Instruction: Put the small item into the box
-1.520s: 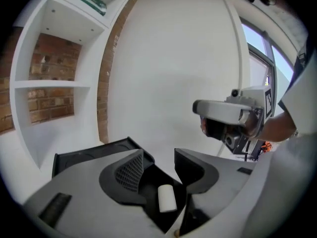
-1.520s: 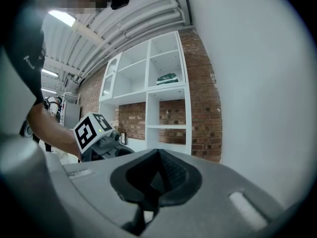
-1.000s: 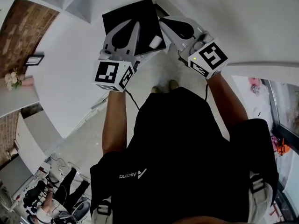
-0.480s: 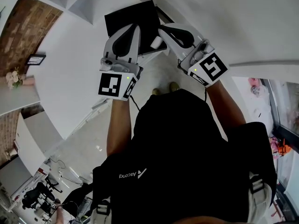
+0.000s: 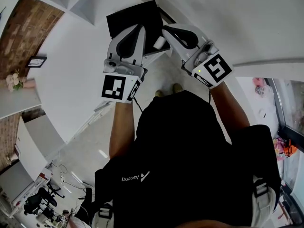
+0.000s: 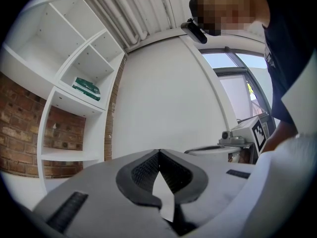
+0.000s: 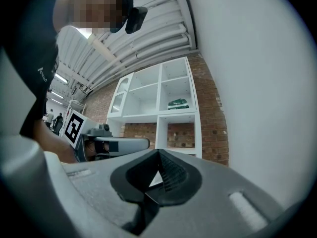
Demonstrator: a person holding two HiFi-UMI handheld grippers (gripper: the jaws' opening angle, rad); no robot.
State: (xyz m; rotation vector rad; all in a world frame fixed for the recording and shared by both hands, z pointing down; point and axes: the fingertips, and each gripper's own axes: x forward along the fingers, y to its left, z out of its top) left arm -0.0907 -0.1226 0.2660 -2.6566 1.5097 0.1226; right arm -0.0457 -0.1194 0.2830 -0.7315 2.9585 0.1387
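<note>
left hand-held gripper [image 6: 158,152]: closed, empty | right hand-held gripper [image 7: 158,154]: closed, empty | small white rounded item [image 5: 159,42]: at edge of flat black square box [image 5: 135,14], between both grippers

Grippers: two were in view, the left gripper [image 5: 139,28] and the right gripper [image 5: 165,31]
Marker cubes [image 5: 118,87]: two, one sat on each gripper
Black box [image 5: 135,15]: one
Small white item [image 5: 159,42]: one
Shoes [image 5: 176,87]: two
Picture frame [image 5: 35,60]: one
White shelf unit [image 7: 163,115]: one
Green packet [image 6: 86,89]: one lay on a shelf
</note>
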